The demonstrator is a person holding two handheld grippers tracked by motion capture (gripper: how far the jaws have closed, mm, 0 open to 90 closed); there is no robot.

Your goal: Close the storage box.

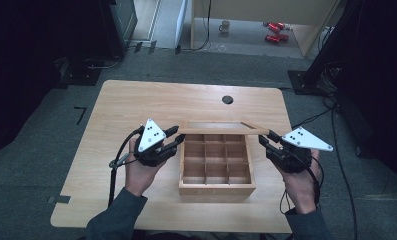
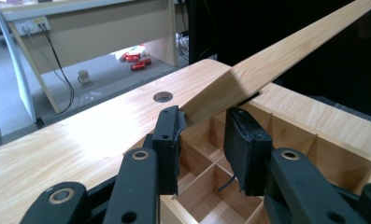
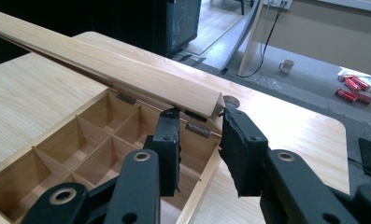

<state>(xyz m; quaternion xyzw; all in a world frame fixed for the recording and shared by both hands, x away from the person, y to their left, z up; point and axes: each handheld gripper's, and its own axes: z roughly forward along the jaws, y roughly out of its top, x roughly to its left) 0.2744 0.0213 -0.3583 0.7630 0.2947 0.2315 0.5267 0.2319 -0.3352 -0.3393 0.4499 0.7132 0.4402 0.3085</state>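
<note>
A wooden box [image 1: 217, 188] with a grid of small compartments stands on the table, its hinged lid [image 1: 221, 131] tilted up over the back row. My left gripper [image 1: 173, 136] is at the lid's left end. In the left gripper view its jaws [image 2: 204, 116] stand open, with the lid's corner [image 2: 286, 51] just beyond the tips and the compartments [image 2: 206, 186] below. My right gripper [image 1: 263, 140] is at the lid's right end. In the right gripper view its jaws [image 3: 199, 114] are shut on the end of the lid [image 3: 103, 60], above the box's hinges.
The box sits near the front middle of the light wooden table [image 1: 136, 100], which has a round cable hole [image 1: 227, 99] at the back. On the floor beyond are a mug [image 1: 225, 26], red cans [image 1: 276, 31] and dark stands at both sides.
</note>
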